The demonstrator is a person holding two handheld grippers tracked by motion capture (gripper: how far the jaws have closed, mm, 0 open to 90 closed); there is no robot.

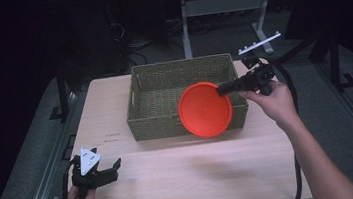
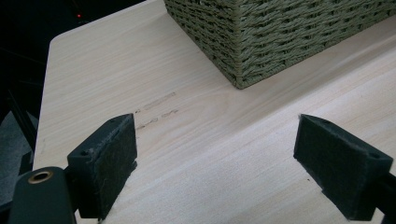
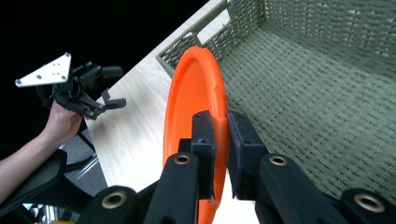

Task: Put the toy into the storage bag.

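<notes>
The orange plate [image 1: 205,109] is pinched at its rim by the right tool [image 3: 220,140] and held on edge over the near wall of the woven basket [image 1: 155,84], apparently for lowering inside. The left tool [image 1: 112,168], spread and empty, is kept low over the counter [image 1: 183,174], well apart.

No legible text; only faint marks on the table [image 2: 154,105]
</notes>
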